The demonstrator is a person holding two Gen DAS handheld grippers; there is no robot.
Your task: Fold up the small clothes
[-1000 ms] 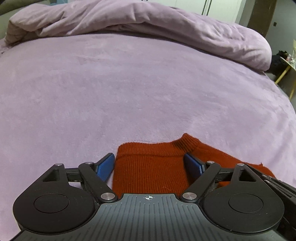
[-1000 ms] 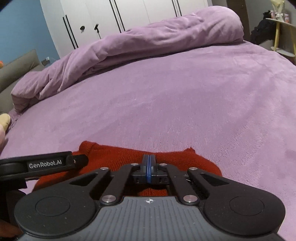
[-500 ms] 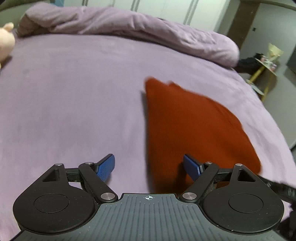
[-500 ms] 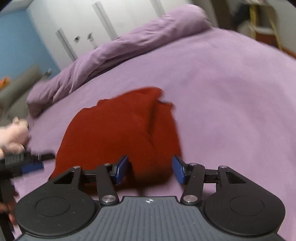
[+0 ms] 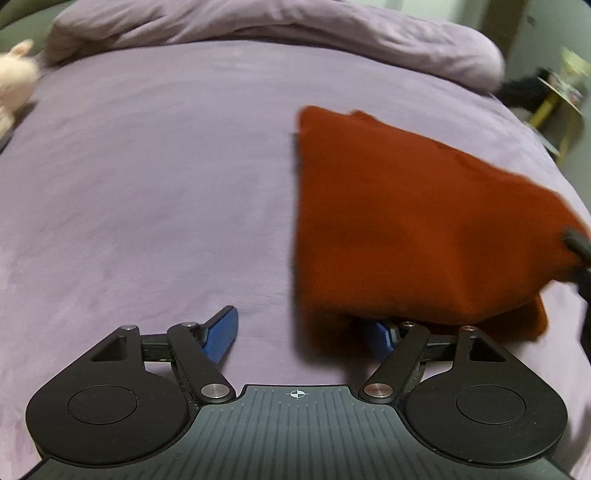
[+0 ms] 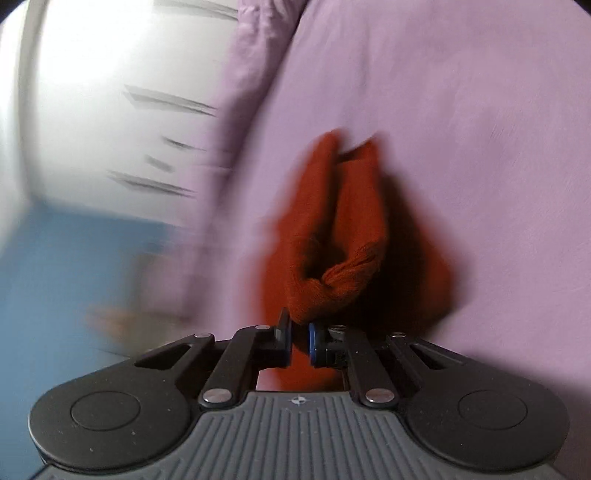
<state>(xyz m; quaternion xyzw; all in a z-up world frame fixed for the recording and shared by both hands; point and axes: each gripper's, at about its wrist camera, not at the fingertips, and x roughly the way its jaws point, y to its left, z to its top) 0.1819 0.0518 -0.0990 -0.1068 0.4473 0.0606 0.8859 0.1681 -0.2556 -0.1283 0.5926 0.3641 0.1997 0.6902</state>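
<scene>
A rust-red knit garment is raised off the purple bed, lifted at its right edge. My left gripper is open and empty; the garment's near edge hangs over its right blue pad. In the right wrist view my right gripper is shut on the bunched near edge of the garment, which droops in a fold beyond the fingers. The view is rolled and blurred.
A rumpled purple duvet lies along the far edge of the bed. A pale plush toy sits at the far left. A yellow-legged side table stands off the bed's right. White wardrobe doors show behind.
My right gripper opened, then shut on the garment's edge and rolled sideways, lifting it. My left gripper stayed open and the garment now hangs over its right finger.
</scene>
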